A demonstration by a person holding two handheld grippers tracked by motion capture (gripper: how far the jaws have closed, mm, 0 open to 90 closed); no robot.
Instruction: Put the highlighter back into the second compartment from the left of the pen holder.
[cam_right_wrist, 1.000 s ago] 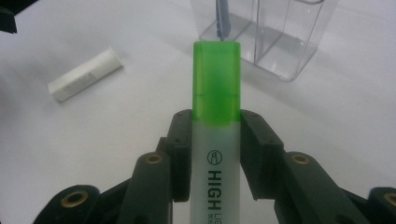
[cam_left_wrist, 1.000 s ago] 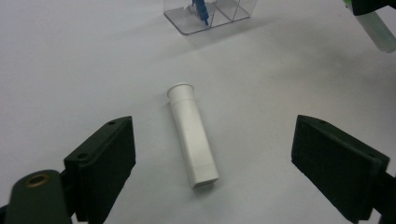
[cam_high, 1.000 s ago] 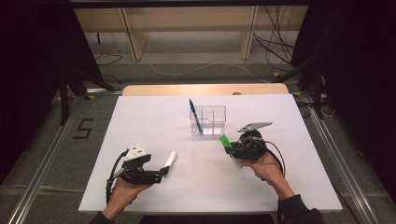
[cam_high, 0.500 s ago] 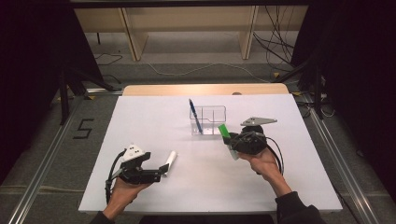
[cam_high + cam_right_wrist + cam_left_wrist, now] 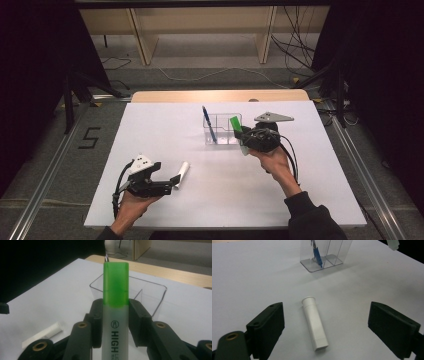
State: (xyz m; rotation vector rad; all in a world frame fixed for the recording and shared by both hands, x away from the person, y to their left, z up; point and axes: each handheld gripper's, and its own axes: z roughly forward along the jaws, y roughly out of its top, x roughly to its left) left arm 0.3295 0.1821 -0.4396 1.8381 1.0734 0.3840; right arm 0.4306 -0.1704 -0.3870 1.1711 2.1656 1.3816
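Observation:
My right gripper (image 5: 244, 137) is shut on a green-capped highlighter (image 5: 115, 305), its cap (image 5: 235, 123) pointing up and forward over the near edge of a clear divided holder (image 5: 223, 129). A blue pen (image 5: 209, 125) leans in the holder's left compartment. At the front left, my left gripper (image 5: 172, 184) stands open and low over the white table (image 5: 150, 130). A white tube-shaped marker (image 5: 315, 323) lies flat between its wide-spread jaws, touching neither pad (image 5: 268, 327). The same marker (image 5: 182, 174) shows in the high view just beyond that gripper.
The clear holder (image 5: 325, 253) stands at the table's middle back, with the pen (image 5: 317, 255) inside it. A wooden strip (image 5: 220, 95) edges the table's far side. Shelving legs and cables lie on the floor beyond.
My right gripper has carried the highlighter up and forward to the left, from beside the holder to its near edge. The left gripper and the white marker have stayed in place.

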